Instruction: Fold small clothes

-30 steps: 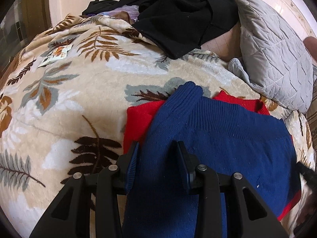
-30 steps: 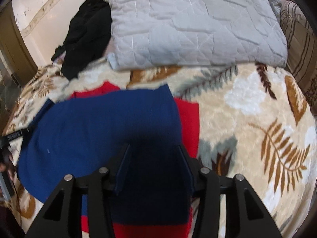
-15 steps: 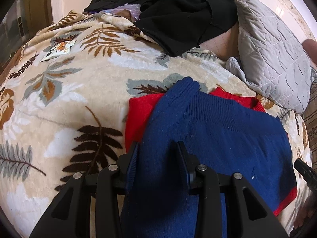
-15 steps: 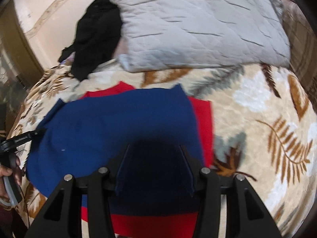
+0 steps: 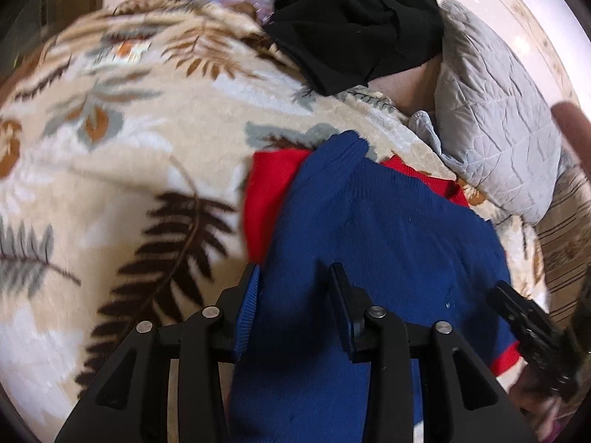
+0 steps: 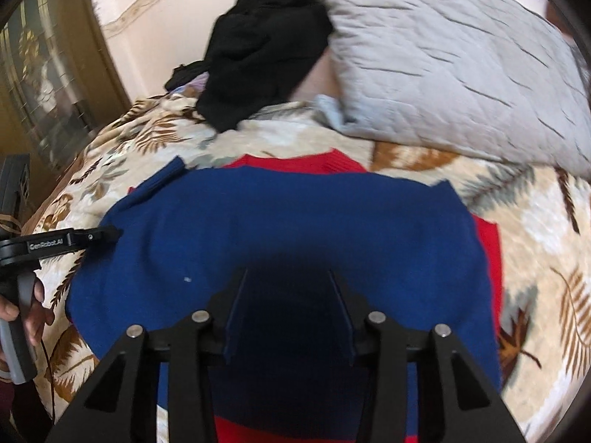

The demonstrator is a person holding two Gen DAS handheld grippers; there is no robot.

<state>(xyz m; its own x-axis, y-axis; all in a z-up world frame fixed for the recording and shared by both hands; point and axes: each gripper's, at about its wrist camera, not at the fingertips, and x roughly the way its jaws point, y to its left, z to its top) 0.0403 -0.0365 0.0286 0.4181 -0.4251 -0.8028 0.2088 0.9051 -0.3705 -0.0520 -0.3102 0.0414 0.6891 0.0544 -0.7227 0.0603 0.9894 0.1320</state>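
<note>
A small blue knit sweater with red trim (image 5: 388, 236) lies on a leaf-patterned blanket (image 5: 140, 170); one blue sleeve points up and away. It also shows in the right wrist view (image 6: 295, 221). My left gripper (image 5: 293, 280) is open, its jaws apart just above the sweater's left side. My right gripper (image 6: 288, 284) is open above the sweater's near part, with a dark shadow under it. The left gripper's body shows at the left edge of the right wrist view (image 6: 55, 243), and the right gripper's at the right of the left wrist view (image 5: 528, 328).
A grey quilted pillow (image 6: 461, 70) lies at the head of the bed beyond the sweater. A heap of black clothing (image 6: 266, 44) sits beside it, also in the left wrist view (image 5: 354, 18). A wooden glass door (image 6: 48, 74) stands at the far left.
Both grippers have pulled back and swung a little; the sweater looks smaller and more of it is in view. Both stay open. The sweater has not moved.
</note>
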